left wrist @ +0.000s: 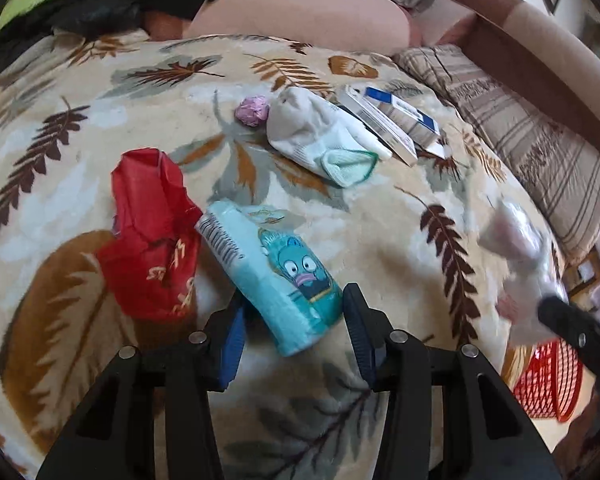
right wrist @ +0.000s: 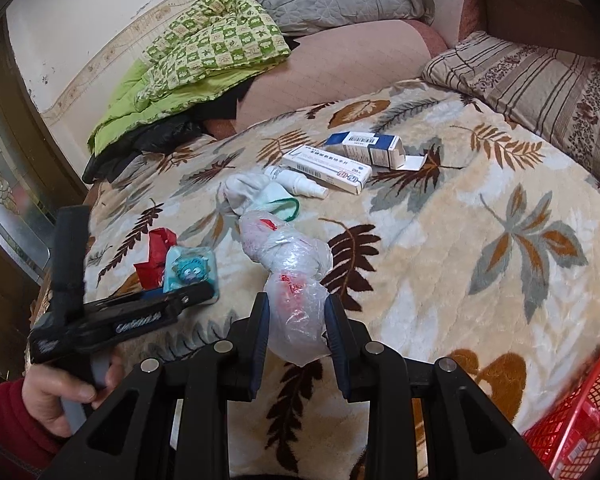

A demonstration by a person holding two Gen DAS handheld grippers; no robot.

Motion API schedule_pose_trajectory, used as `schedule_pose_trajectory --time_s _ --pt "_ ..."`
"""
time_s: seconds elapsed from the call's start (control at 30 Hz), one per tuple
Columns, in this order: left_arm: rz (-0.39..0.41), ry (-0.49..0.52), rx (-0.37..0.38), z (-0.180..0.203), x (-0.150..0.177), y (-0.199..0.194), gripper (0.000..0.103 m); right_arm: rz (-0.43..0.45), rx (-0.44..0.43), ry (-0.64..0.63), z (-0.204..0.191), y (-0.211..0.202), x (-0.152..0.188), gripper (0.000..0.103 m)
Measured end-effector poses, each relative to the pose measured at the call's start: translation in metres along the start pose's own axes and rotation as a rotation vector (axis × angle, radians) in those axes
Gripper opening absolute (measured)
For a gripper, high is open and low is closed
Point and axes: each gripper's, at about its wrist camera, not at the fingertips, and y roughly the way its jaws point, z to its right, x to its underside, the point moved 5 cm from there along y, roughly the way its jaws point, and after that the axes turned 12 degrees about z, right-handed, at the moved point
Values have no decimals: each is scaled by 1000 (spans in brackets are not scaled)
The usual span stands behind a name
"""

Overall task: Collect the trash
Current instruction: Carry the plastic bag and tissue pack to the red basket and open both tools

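Evidently sorting rubbish off the leaf-print blanket (right wrist: 440,264), the right hand-held gripper (right wrist: 298,320) pinches a crumpled clear plastic bag (right wrist: 296,280) bound for the red basket (right wrist: 576,420), while the left hand-held gripper (left wrist: 292,312), jaws wide, straddles the teal tissue pack (left wrist: 276,268) beside the bag.

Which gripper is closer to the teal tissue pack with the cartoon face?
Left. The left gripper has its open fingers around the teal tissue pack. The right gripper is off to the side, holding a crumpled plastic bag.
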Motion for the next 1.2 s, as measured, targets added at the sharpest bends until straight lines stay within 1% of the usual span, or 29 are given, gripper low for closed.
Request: schedule_pose_trajectory --time_s 0.03,0.07,0.17,0.27,0.4,0.57,0.73,0.83,0.87,1.0,1.07,1.17,1.2 --pt "8 -7 -3 -1 -1 0 32 -1 0 -4 0 0 1 30" --pt "14 -8 -4 -1 -2 0 27 -2 1 -7 0 0 2 30" --pt "34 7 -8 2 -3 -6 21 4 1 0 2 -4 2 30" --pt "70 29 11 12 -6 -20 21 16 7 5 6 -10 1 30" --pt "115 73 65 38 -11 -41 21 30 15 14 12 -26 1 30" --pt "125 140 140 80 -7 -59 21 61 46 39 29 -56 1 30" --pt "90 231 255 138 13 -73 21 91 99 110 63 -98 3 30" --pt "70 296 332 179 24 -79 21 112 157 159 90 -131 9 30" --pt "62 319 369 196 28 -81 21 124 186 182 103 -145 13 30" --pt "19 376 471 252 43 -82 21 156 288 273 147 -190 25 30" --pt "-9 395 516 277 52 -80 21 171 335 309 169 -210 30 30" --pt "-54 437 590 317 70 -79 21 178 395 340 191 -231 38 30" --pt "-62 449 605 327 76 -79 21 178 403 351 196 -235 40 30"
